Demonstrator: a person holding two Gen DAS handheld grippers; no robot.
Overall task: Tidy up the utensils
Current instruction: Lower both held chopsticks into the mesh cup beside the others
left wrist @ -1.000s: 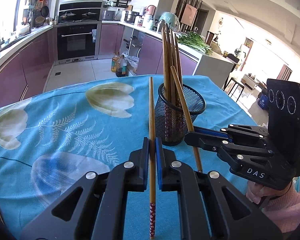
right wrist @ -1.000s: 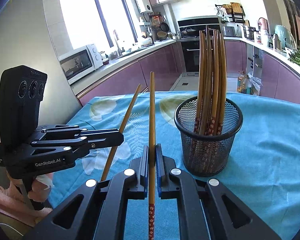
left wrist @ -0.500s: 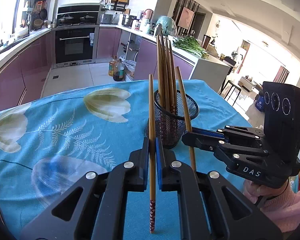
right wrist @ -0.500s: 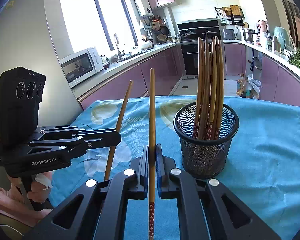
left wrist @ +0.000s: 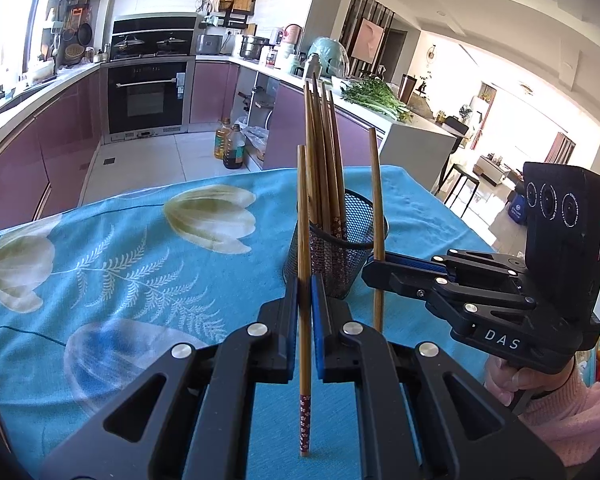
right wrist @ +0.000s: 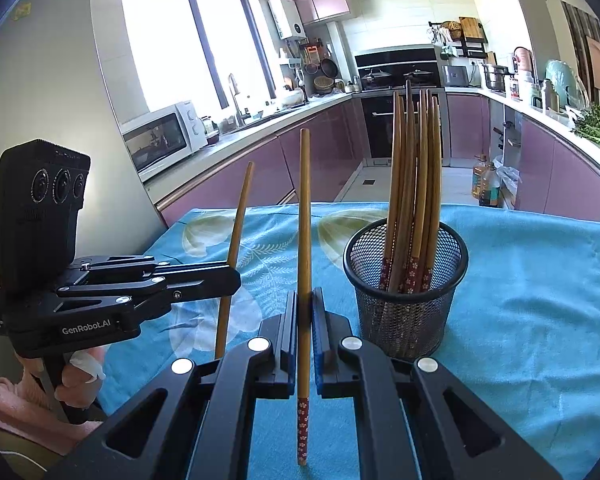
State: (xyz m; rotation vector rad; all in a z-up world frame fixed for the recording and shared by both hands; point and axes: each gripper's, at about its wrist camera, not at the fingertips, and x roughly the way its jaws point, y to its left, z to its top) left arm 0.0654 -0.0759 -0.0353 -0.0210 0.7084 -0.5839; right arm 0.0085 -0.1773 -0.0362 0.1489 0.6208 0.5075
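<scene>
A slender brown wooden chopstick point(left wrist: 303, 280) is clamped upright in the left gripper point(left wrist: 304, 292) and another point(right wrist: 303, 272) in the right gripper point(right wrist: 304, 308) (both mid-carry), to be lifted and dropped into the black wire-mesh holder point(right wrist: 406, 312) just ahead-right.

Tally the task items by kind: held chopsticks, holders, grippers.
Held chopsticks: 2, one in the left gripper, one in the right gripper
Mesh holders: 1, its chopsticks too bunched to count
Grippers: 2
Total: 5
</scene>
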